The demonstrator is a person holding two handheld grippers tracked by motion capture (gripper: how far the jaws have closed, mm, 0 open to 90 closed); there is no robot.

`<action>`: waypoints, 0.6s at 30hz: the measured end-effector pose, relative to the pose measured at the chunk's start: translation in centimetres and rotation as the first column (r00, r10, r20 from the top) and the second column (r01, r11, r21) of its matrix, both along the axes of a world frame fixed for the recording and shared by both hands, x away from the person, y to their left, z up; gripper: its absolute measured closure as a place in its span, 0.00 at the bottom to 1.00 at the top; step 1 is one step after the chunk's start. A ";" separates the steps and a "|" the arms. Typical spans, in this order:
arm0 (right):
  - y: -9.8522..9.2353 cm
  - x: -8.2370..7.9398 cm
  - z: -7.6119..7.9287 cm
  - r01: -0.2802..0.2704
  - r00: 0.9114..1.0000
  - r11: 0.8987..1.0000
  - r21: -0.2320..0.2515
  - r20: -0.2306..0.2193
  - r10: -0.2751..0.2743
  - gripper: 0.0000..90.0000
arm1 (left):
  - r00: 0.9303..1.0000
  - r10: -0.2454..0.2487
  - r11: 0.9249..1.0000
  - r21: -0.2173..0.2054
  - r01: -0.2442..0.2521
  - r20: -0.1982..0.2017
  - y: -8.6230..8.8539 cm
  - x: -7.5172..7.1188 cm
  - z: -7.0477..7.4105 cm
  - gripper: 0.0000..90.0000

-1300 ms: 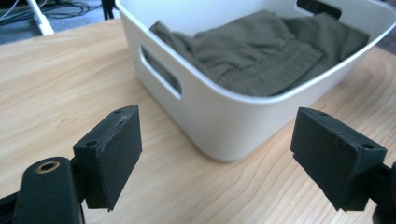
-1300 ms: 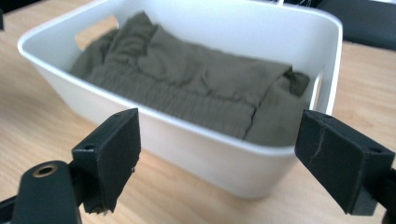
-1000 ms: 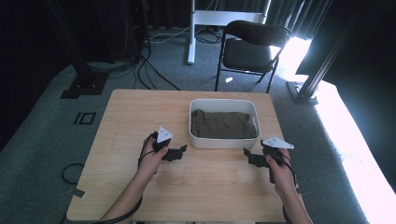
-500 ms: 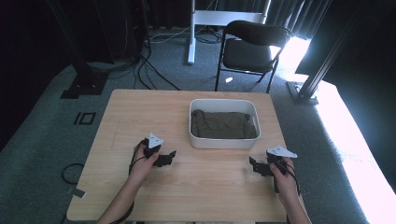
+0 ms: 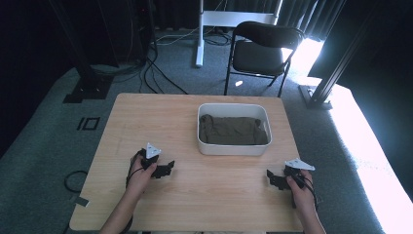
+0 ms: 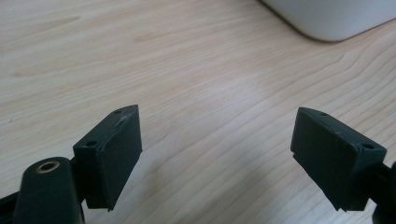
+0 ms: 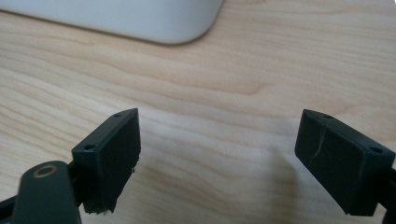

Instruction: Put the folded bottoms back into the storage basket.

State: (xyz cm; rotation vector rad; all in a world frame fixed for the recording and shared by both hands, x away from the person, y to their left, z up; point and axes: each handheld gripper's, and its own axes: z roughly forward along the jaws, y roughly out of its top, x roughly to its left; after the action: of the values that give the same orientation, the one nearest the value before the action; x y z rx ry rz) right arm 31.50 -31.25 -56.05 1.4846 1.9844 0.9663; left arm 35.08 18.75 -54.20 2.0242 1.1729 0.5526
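Your left gripper (image 5: 167,169) and right gripper (image 5: 271,178) rest low near your edge of the tabletop (image 5: 146,117), both with fingers (image 6: 109,156) wide apart and nothing between them. The white tub (image 5: 234,147) with the dark cloth (image 5: 233,130) lies farther from you, between the two hands, and its long axis runs across the tabletop. Your left gripper seems a little nearer to it. Each gripper view gives you one rounded corner of the tub (image 7: 140,21), but the cloth inside you can see from the high view.
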 end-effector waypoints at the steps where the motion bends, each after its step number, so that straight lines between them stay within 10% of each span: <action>1: -0.2 -0.2 -0.2 0.008 1.000 1.000 0.002 -0.005 -0.008 0.16 | 1.000 0.017 1.000 0.016 -0.017 -0.003 0.2 -0.2 -0.1 0.20; 18: -1.5 -1.3 -0.4 0.059 0.997 0.998 -0.035 -0.044 -0.061 0.15 | 0.986 0.156 0.987 0.055 -0.153 -0.058 2.5 -1.8 -1.1 0.19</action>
State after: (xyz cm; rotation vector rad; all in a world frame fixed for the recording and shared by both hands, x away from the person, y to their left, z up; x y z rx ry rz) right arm 30.20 -32.72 -56.44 1.5513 1.9654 0.8781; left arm 33.31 21.21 -55.30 2.0162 1.3740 0.6042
